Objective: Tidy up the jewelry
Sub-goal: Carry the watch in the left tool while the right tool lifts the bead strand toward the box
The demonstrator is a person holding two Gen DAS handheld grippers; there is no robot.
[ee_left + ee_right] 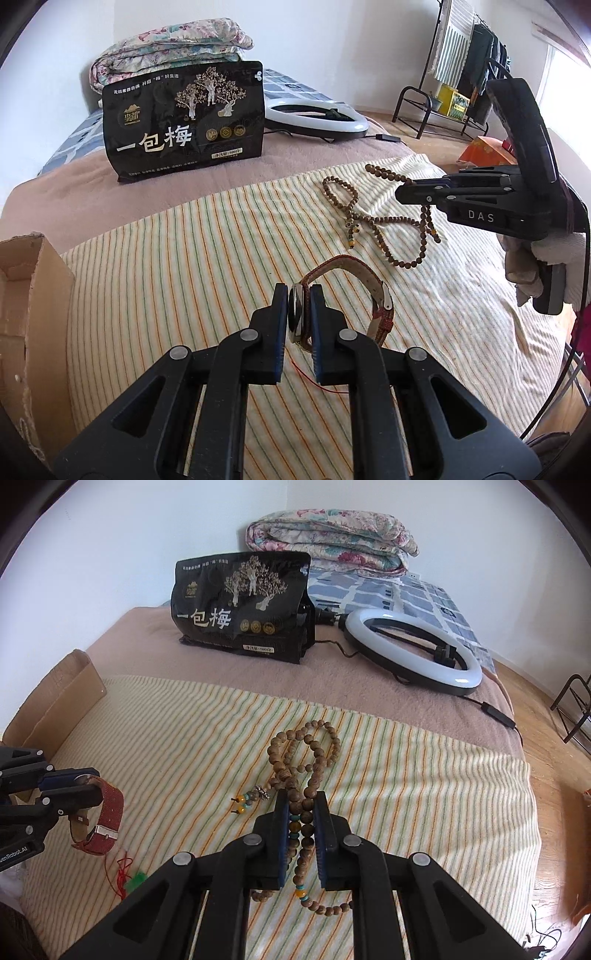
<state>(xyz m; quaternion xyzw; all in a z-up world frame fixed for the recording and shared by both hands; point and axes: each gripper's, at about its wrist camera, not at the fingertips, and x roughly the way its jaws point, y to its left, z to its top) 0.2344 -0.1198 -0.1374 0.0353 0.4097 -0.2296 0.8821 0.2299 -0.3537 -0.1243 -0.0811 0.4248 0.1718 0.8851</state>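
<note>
I see a black snack bag point(242, 605) standing upper centre of my right view, a folded floral quilt point(332, 539) behind it, a white ring light point(413, 651) lying to its right, and a clothes rack point(461, 74) upper right in my left view.

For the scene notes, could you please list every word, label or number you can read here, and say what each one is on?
"一包梅": large white characters on the black snack bag.
"DAS": on the body of the right gripper, left wrist view.
"enRobot.AI": on the left gripper, cut off by the picture edge.
The bag's top line, round logo, gold seals and white weight label are too small to read.
No other text visible.
</note>
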